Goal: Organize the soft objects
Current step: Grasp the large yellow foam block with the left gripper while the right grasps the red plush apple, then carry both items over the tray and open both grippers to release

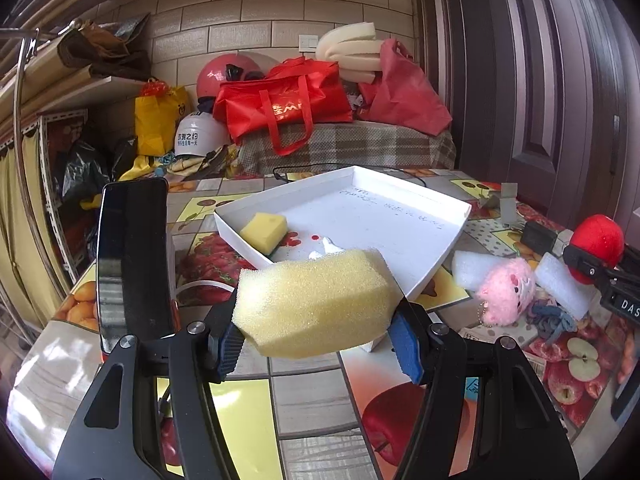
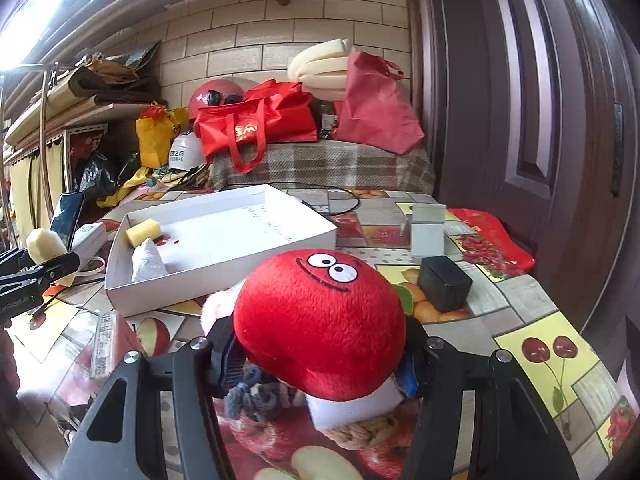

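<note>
Yellow sponge [image 1: 316,300] pinched crosswise in left tool [image 1: 320,344], white tray [image 1: 440,256] dead ahead, nearer this hand. Red plush [image 2: 320,324] clamped in right tool [image 2: 320,360]; tray ahead-left.

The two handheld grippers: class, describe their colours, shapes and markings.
Both the left gripper and the right gripper have black angular frames with cut-out slots, silver round bolts and blue ribbed pads. White lettering marks each one's side. No cables or sleeves show.

Daylight floods in from the upper left, blown out white in the right wrist view. Both fisheye views bend strongly at their dark, vignetted edges; centres stay sharp. The glossy tablecloth [image 1: 312,400] shows glare.
</note>
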`<state>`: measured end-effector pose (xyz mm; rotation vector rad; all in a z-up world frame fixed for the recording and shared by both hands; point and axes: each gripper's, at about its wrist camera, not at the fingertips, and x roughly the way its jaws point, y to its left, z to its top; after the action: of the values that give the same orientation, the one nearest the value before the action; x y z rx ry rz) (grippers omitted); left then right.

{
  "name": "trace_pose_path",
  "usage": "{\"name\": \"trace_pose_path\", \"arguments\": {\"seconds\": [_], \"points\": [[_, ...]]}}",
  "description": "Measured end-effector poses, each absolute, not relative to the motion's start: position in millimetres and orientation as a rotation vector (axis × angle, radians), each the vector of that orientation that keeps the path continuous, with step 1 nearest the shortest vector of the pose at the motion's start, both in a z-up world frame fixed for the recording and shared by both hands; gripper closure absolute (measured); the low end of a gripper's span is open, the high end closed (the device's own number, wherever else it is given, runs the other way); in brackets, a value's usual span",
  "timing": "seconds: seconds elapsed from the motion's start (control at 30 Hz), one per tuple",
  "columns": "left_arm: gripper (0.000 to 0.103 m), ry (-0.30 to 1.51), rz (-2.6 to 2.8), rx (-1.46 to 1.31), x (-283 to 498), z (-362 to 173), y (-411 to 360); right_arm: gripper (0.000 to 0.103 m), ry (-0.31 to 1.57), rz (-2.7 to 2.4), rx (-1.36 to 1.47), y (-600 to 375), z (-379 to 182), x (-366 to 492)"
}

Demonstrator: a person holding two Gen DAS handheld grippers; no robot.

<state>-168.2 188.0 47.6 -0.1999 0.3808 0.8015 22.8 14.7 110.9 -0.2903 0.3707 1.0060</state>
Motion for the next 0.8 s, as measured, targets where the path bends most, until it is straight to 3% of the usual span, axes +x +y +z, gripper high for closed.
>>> {"name": "trace_pose_path", "arguments": {"seconds": [0.8], "points": [[0.04,0.353,0.916,-0.179,-122.7,51.2,259.3,0.042,0.377,1.1,-0.305,134.7,99.1,3.0]]}}
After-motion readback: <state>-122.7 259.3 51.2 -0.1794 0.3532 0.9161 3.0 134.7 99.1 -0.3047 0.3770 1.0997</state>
